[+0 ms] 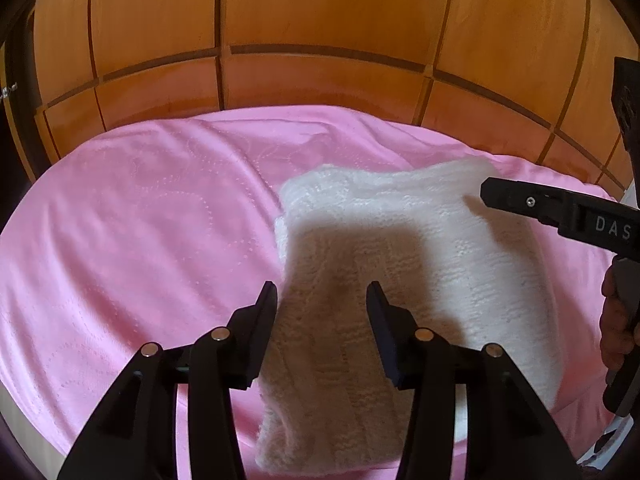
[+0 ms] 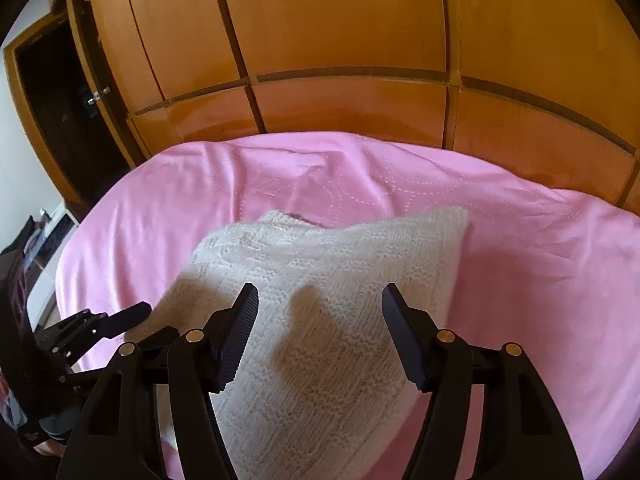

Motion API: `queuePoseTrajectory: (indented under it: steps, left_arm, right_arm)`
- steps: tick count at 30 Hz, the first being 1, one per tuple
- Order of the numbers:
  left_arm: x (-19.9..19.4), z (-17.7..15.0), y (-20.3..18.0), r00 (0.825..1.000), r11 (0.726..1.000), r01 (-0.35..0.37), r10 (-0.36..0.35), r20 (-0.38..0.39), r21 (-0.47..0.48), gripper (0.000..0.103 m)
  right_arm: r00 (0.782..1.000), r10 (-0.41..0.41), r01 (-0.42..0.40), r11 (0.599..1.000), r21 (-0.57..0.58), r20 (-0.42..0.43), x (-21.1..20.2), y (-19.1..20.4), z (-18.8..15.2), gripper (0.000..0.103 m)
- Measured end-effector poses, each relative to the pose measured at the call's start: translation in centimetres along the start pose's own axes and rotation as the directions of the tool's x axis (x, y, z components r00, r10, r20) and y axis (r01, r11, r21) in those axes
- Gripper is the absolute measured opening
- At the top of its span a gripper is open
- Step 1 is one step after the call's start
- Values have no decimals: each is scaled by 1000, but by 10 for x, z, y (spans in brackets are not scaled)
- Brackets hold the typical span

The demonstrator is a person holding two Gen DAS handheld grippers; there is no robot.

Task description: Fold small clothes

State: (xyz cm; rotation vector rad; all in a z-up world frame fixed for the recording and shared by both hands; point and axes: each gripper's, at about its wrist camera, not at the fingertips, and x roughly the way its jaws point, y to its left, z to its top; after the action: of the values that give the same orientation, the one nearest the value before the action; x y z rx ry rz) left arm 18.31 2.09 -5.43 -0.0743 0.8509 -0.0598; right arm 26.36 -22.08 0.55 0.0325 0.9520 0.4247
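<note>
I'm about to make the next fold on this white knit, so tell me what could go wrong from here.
1. Both grippers, left and right, are open above the white knit; a pinch could go too deep and catch the pink bedspread too.
2. The knit looks thick and already doubled, so a grip on the top layer alone might undo the fold.
3. The grippers are close together and could bump.

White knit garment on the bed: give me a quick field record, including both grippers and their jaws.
garment: white knit garment, folded, lying on the pink bedspread
left gripper: jaws open, above the garment's near-left part, holding nothing
right gripper: jaws open, over the garment, holding nothing
backdrop: wooden wardrobe behind the bed
contact: cannot tell whether either gripper touches the knit
</note>
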Motion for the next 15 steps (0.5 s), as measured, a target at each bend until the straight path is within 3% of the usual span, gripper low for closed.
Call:
queuePoseTrajectory:
  steps: [7,11,13,15]
  left_arm:
    - [20,-8,6,999,1000,-11,10,-50,-20,47]
    - [28,-13,13,998,999,-16,13,-58,-41,51]
    - [29,-14,19,998,998,-10,7,-61,-56,61]
    - [29,-15,26,997,996,31,-37,-64,-88,66]
  right_arm:
    - [995,-44,41,999,-29,-94,47,12,-15,64]
    - [991,-121,113,986,-119,-63,60,30,-21,65]
    - [994,-91,85,991,-102,-52,53,26,-17,68]
    - [999,-4,3,999,-38,-32,38,14,-14,74]
